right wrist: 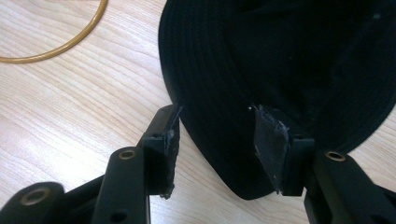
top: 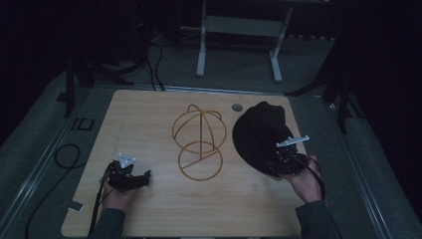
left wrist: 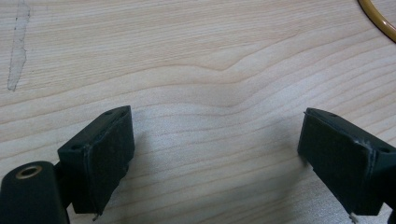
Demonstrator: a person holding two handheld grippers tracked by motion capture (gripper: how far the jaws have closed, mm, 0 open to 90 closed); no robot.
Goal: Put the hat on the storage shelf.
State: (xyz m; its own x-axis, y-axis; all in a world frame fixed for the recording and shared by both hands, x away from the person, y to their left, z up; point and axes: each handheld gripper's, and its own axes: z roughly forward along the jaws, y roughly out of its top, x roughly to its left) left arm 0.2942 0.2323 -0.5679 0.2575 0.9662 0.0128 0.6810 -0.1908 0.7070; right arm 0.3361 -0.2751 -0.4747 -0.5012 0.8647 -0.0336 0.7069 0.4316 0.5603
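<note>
A black hat (top: 261,132) lies on the right side of the wooden table (top: 139,124), its brim toward me. In the right gripper view the hat (right wrist: 280,60) has its brim edge between my jaws. My right gripper (top: 275,162) (right wrist: 215,114) is open, one jaw beside the brim's edge and the other over the brim. A gold wire hat stand (top: 199,142) lies at the table's middle, and its ring (right wrist: 56,51) (left wrist: 376,18) shows at the corners of both gripper views. My left gripper (top: 144,178) (left wrist: 215,154) stands open over bare wood at the front left, holding nothing.
A round grommet hole (top: 237,107) sits near the table's far edge. Behind the table stands a white frame on two legs (top: 239,30). A black cable (top: 67,154) loops on the floor at the left. A small tape strip (top: 74,205) marks the front left corner.
</note>
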